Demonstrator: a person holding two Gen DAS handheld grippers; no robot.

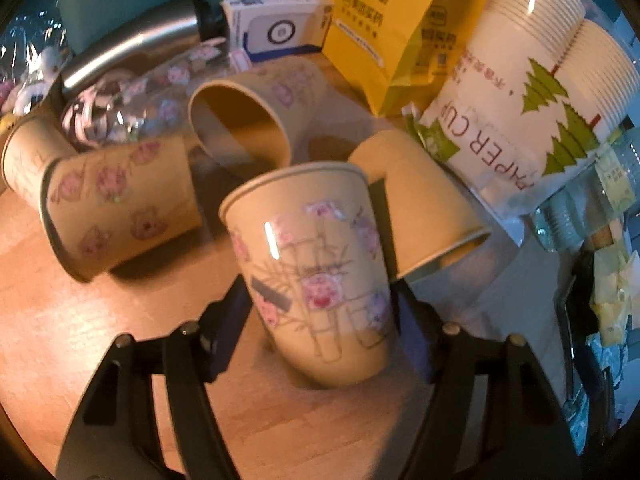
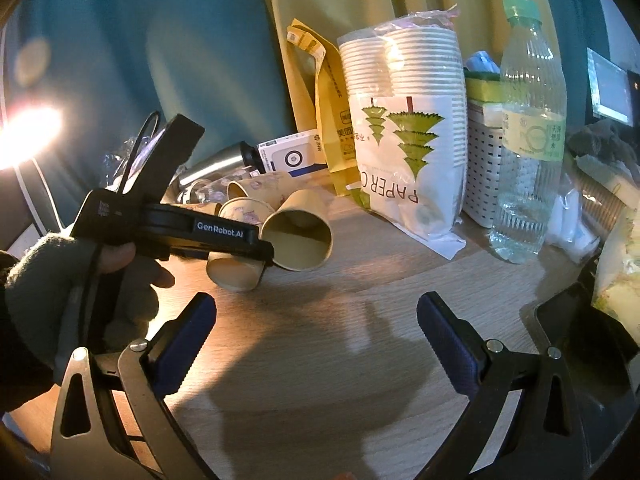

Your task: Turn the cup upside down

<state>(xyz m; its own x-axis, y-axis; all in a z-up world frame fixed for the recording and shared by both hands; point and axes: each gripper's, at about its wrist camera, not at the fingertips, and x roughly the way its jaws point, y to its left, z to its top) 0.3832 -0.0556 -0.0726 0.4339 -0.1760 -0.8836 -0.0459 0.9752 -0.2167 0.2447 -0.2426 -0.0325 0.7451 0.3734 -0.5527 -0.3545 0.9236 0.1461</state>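
left tongs clamping floral cup — tilted, right tongs agape

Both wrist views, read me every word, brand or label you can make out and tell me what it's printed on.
"PAPER CUP": clear plastic sleeve of stacked white paper cups, in red.
"GenRobot.AI": black body of the left gripper.
Yellow paper bag: Chinese print, too blurred to read.
Clear plastic water bottle: green label, too small.
White and blue box: only a round logo, no legible words.

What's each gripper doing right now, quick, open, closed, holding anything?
Left gripper: shut on the flowered paper cup, mouth up, slightly tilted.
Right gripper: open, holding nothing, over the wooden table.
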